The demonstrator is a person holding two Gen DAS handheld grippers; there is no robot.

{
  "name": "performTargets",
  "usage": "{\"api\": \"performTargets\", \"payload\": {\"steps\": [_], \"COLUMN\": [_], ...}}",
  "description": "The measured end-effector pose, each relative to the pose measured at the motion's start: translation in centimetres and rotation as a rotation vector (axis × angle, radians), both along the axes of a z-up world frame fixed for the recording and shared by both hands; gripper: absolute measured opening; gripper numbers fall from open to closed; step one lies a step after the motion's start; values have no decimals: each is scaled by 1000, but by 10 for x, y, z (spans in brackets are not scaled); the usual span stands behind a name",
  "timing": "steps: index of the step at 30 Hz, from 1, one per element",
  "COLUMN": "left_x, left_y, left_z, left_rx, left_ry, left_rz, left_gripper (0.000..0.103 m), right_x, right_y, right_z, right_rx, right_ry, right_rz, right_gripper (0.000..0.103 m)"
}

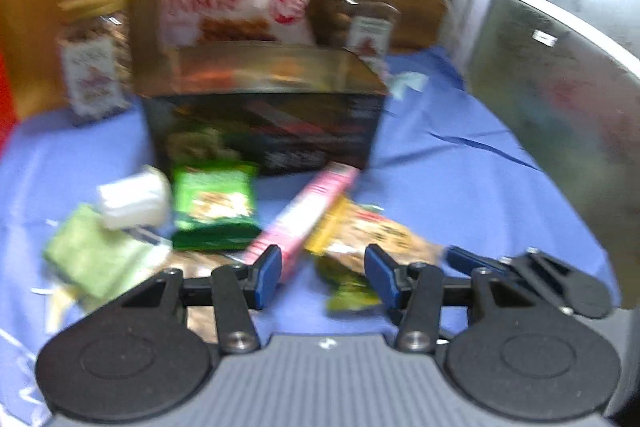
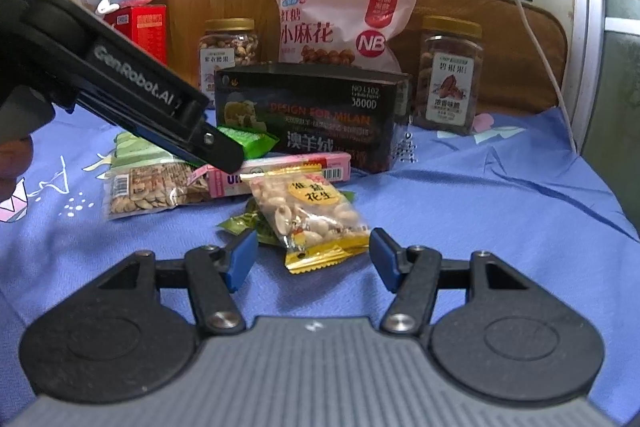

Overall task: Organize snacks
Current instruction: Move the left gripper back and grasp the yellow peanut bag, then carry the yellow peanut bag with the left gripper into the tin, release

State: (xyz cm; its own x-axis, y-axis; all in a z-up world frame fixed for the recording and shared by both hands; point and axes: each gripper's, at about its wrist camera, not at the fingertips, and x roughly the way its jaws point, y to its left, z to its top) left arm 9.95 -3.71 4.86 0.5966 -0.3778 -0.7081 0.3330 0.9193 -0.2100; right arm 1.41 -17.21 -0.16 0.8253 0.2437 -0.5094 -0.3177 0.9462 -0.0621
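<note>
The black arm of the left tongs (image 2: pixel 132 83) bears "GenRobot.AI" in pale letters; the black box (image 2: pixel 312 115) reads "DESIGN FOR MILAN", "NO.L102", "3800D" and "澳羊绒"; the pink bag (image 2: pixel 340 19) behind it shows "红糖小麻花" and a round "NB" mark; the peanut packet (image 2: pixel 312 215) carries "花生" on a yellow disc; the right-hand jar (image 2: pixel 450 75) is labelled "碧根果"; the left wrist view is too blurred to read.
</note>
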Motion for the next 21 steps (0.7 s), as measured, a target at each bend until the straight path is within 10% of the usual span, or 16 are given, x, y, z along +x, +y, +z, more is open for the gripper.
{"api": "performTargets", "payload": {"steps": [3,11,21], "left_x": [9,40,23], "left_y": [-6,4,4], "left_z": [-8,-24,2], "left_rx": [-24,-177,-150], "left_ry": [46,181,78], "left_rz": [-11,1,-42], "left_gripper": [49,51,32], "right_x": [4,30,19], "right_y": [-5,-16,-14], "right_z": [1,2,17], "right_rx": [27,65,123], "right_ry": [19,92,75], "right_rz": [-8,34,129], "right_gripper": [83,84,46]}}
